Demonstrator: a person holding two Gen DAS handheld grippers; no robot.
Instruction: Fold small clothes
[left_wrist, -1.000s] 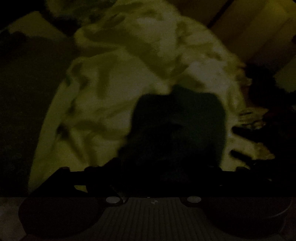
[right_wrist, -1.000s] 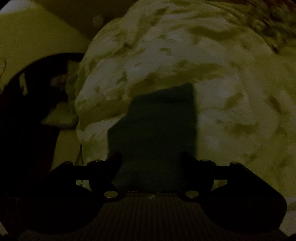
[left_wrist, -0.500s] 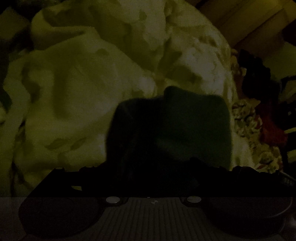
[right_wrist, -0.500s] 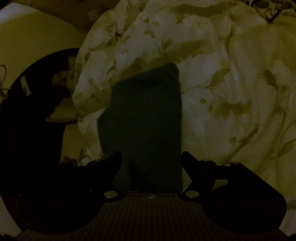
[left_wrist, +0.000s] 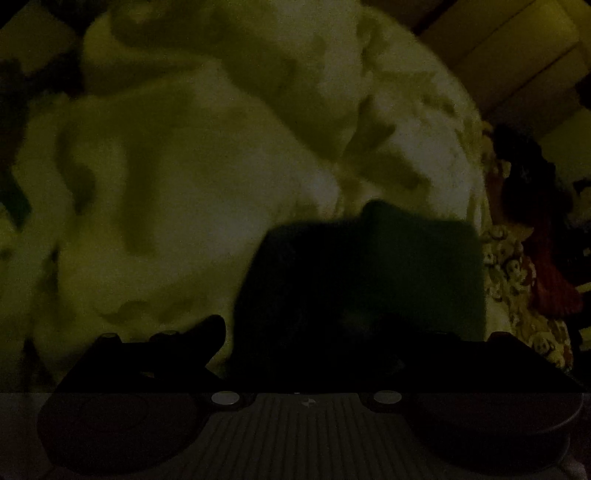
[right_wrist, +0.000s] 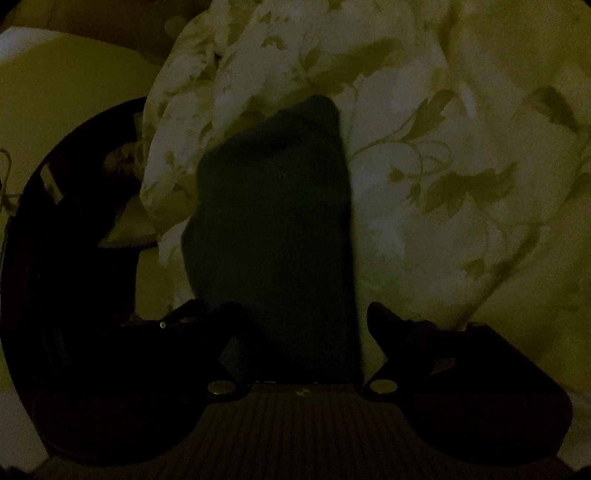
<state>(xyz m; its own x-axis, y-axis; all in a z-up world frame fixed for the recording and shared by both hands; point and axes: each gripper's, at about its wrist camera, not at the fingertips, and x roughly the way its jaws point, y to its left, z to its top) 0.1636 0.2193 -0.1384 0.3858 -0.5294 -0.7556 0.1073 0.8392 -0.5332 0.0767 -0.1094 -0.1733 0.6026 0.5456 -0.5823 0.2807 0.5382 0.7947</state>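
A dark green garment (right_wrist: 273, 236) fills the middle of the right wrist view, rising from the lower centre to a rounded top edge in the upper middle. Its lower end runs down between the two fingers of the right tool (right_wrist: 303, 325), which stand spread, the cloth lying close to the finger at lower left and apart from the one at lower right. In the left wrist view the same dark green garment (left_wrist: 369, 280) sits right of centre and low, its bottom merging into the dark left tool (left_wrist: 306, 343); whether that tool is spread or pinching the cloth cannot be told in this gloom. Behind the garment in both views lies a pale bed cover with a leaf print (right_wrist: 443, 177) (left_wrist: 184, 203). At the right edge of the left view is a floral patterned fabric (left_wrist: 517, 288).
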